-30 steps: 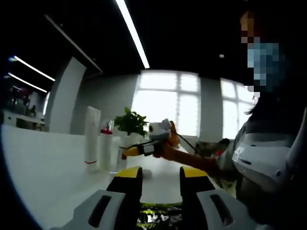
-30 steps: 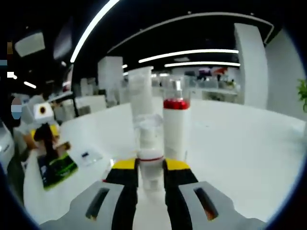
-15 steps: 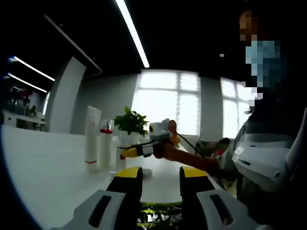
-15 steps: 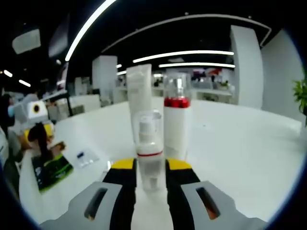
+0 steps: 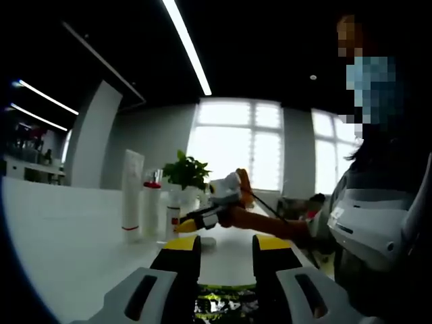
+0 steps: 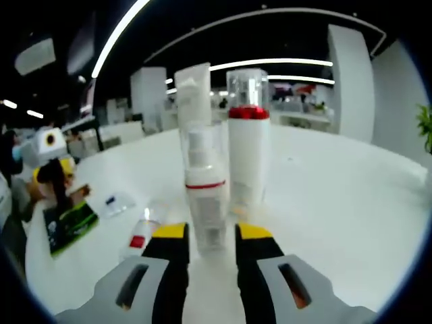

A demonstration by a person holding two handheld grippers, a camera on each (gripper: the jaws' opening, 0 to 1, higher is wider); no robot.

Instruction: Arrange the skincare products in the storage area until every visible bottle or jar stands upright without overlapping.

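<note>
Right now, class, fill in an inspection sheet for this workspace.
Surface: white table.
Job's things: small clear-capped spray bottle, tall red-collared white bottle and white tube stand upright, close together; small red-labelled item lies flat.
Clutter: black-green booklet.
Grippers: left claw open, empty; right claw around the spray bottle, grip unclear.
Cables: thin dark cable trailing from the right gripper.
Surroundings: green potted plant, bright windows, a person.

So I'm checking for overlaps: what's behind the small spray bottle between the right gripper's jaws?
Behind the small spray bottle stand a white tube and a red-collared pump bottle, both upright. Their lower parts are partly hidden, so contact can't be judged.
</note>
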